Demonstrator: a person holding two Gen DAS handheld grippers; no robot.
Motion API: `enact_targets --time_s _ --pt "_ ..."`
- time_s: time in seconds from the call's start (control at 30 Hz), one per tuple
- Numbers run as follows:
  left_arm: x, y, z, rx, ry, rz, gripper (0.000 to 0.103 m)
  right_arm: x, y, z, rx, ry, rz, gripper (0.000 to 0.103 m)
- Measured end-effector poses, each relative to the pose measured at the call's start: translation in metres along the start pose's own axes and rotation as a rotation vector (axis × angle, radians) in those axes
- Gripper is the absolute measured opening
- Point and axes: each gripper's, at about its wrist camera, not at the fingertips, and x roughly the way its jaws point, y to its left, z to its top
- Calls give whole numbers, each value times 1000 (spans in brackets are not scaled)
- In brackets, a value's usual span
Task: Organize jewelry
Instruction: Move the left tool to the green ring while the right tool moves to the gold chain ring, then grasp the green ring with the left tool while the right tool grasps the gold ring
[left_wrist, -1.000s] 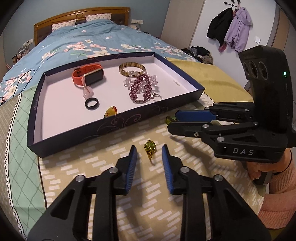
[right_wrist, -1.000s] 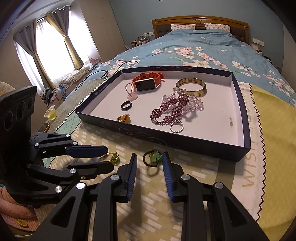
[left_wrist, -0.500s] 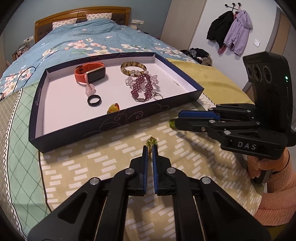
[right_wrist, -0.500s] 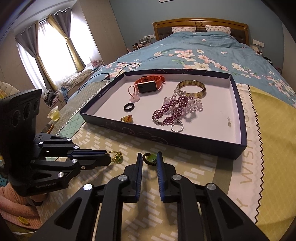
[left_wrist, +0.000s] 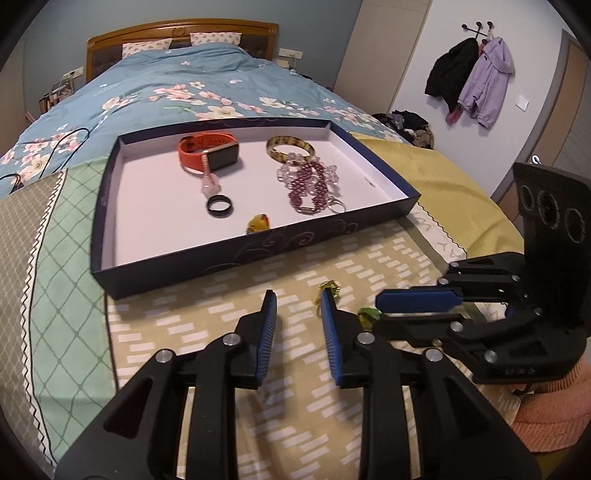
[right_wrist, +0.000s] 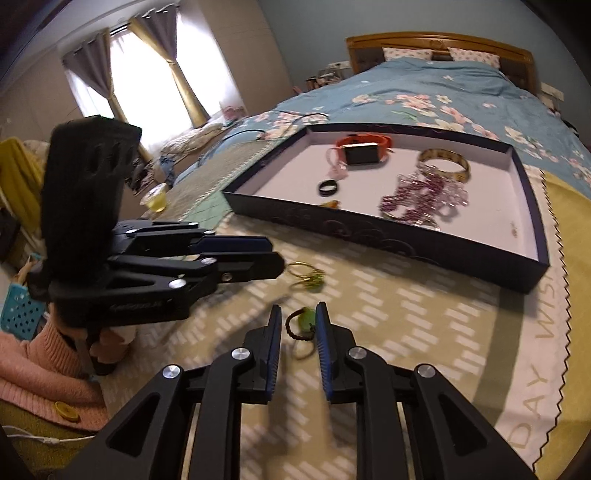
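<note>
My left gripper (left_wrist: 298, 297) hovers over the patterned cloth, jaws opening, nothing between them. A gold and green pendant (left_wrist: 328, 290) lies on the cloth at the tip of its right finger; the right wrist view also shows the pendant (right_wrist: 308, 275). My right gripper (right_wrist: 298, 314) has its jaws opening too. A green bead on a dark cord (right_wrist: 301, 323) sits between its pads, against the right one, with a gap on the left. A dark box tray (left_wrist: 258, 254) beyond holds an orange watch (left_wrist: 208, 151), a bangle (left_wrist: 290, 149), purple beads (left_wrist: 310, 184) and a black ring (left_wrist: 219, 205).
The tray lies on a bed with a blue floral quilt (left_wrist: 184, 85). The two grippers stand close together, the right gripper (left_wrist: 380, 310) just right of my left fingers. A pink sleeve (left_wrist: 554, 413) is at the lower right. A cup of yellow liquid (right_wrist: 155, 195) stands at the left.
Both grippers pinched nearly shut on their pieces half a second ago and have since parted. The pendant now lies beside my left gripper's right finger. My right gripper swung left, toward the left one.
</note>
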Motion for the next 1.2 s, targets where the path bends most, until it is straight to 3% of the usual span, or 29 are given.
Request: enact_targets --time_s 0.1,0.23,0.43,0.5,0.57,0.73,0.87,1.1,1.2 --pt "-6 4 -3 -5 -9 1 28 -5 -4 4 17 -27 -4 24" --pt "-14 1 -8 19 -17 -4 31 -7 -17 11 70 -54 -16 25" --pt "-14 0 -11 23 -13 9 35 18 -5 22 0 2 -32 26" --pt "-15 0 -11 22 -17 20 47 25 -1 24 -24 23 -45 26" --pt "-17 2 -12 18 -22 22 49 32 -1 26 -32 47 -56 26" --pt "-18 3 -13 18 -22 13 49 32 -4 26 -37 47 -90 10" --pt "-17 -3 -14 38 -19 -11 49 22 -12 24 -9 15 -103 10" --pt "-6 -39 -13 160 8 -84 50 1 -36 15 77 -28 -114 10" --pt "7 -49 -11 184 36 -65 42 -4 -39 11 94 -36 -120 10"
